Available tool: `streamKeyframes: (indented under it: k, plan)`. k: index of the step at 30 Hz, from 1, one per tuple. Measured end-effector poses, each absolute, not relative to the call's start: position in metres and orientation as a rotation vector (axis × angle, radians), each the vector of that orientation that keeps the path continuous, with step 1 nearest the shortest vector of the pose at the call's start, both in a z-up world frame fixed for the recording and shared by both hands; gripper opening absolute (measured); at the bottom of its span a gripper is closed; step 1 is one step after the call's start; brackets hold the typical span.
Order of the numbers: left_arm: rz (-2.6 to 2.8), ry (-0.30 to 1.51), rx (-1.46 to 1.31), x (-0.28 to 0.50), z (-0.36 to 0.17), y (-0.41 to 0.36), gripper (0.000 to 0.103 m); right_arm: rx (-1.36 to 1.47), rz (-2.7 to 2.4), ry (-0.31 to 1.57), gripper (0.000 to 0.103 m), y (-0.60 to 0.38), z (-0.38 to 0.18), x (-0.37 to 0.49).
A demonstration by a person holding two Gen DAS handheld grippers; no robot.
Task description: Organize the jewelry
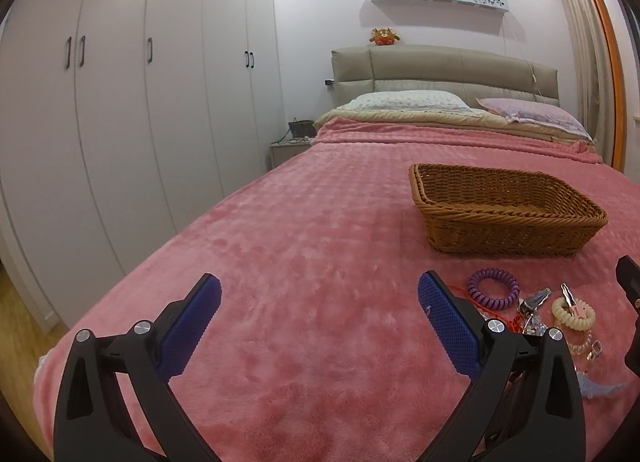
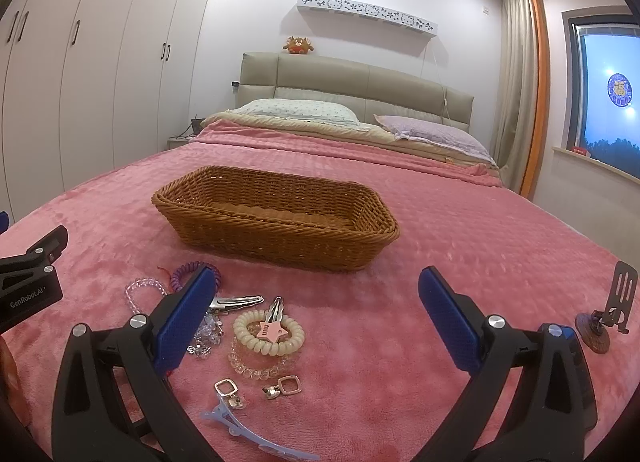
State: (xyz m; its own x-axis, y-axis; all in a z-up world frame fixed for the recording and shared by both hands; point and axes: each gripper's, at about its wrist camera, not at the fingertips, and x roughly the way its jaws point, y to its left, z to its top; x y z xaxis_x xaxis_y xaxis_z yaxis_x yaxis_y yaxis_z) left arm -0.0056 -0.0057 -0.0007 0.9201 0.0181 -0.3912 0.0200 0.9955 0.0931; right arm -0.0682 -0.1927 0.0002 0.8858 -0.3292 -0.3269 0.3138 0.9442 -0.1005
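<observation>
Both tongs are spread wide and hold nothing: left tongs [image 1: 319, 302], right tongs [image 2: 318, 296]. On the pink bed [image 2: 460, 229], a wicker basket [image 2: 276, 217] sits mid-frame. Jewelry lies at lower left of the right view: cream coil hair tie [image 2: 268, 332], purple coil [image 2: 196, 270] half hidden behind a finger, pale blue clip [image 2: 256, 432] cut off below.

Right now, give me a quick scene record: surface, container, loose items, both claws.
surface: pink blanket on a bed
container: wicker basket, nothing visible inside
loose items: purple coil hair tie, cream coil hair tie with a pink star clip on it, silver clip, clear bead bracelet, blue hair claw clip
items location: on blanket in front of the basket
left claw: open, empty
right claw: open, empty
</observation>
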Motion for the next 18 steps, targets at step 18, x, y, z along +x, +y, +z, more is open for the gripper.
streamKeyframes:
  k: [18]
  plan:
    - [-0.003, 0.407, 0.096, -0.0030, -0.0034, -0.0074, 0.096, -0.039, -0.331, 0.348, 0.097, -0.1922, -0.0007, -0.0682]
